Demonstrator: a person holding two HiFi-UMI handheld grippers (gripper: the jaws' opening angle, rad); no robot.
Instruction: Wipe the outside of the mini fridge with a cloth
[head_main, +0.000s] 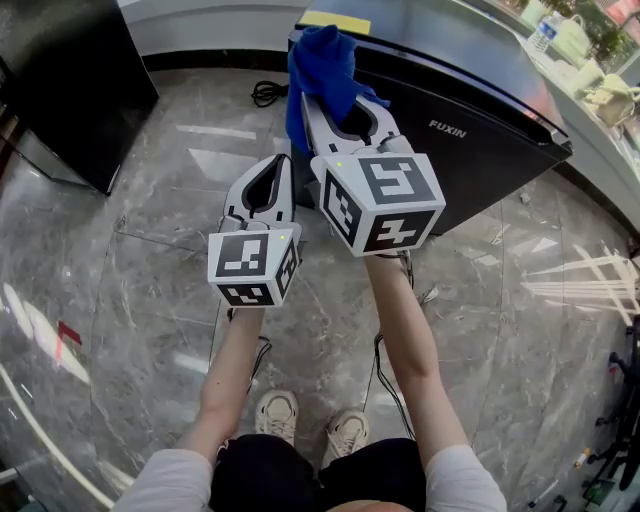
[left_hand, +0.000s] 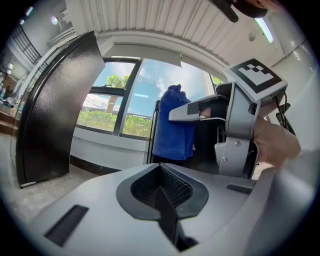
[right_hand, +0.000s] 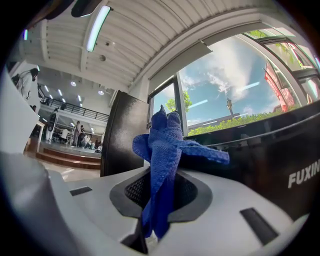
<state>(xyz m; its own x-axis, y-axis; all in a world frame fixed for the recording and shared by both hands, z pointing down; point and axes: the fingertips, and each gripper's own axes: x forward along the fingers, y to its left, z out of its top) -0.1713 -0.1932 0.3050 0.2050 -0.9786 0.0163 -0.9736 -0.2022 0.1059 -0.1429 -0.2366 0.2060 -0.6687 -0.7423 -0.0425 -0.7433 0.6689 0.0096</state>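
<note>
The black mini fridge lies low on the marble floor ahead of me, its "FUXIN" label facing me. My right gripper is shut on a blue cloth, which bunches up at the fridge's near left corner. The cloth stands pinched between the right jaws, with the fridge's dark wall close on the right. My left gripper hangs shut and empty, lower and left of the right one. In the left gripper view the cloth drapes from the right gripper in front of the fridge.
A second black cabinet stands at the far left. A black cable lies on the floor by the white wall base. A counter with bottles runs along the right. My shoes are near the bottom.
</note>
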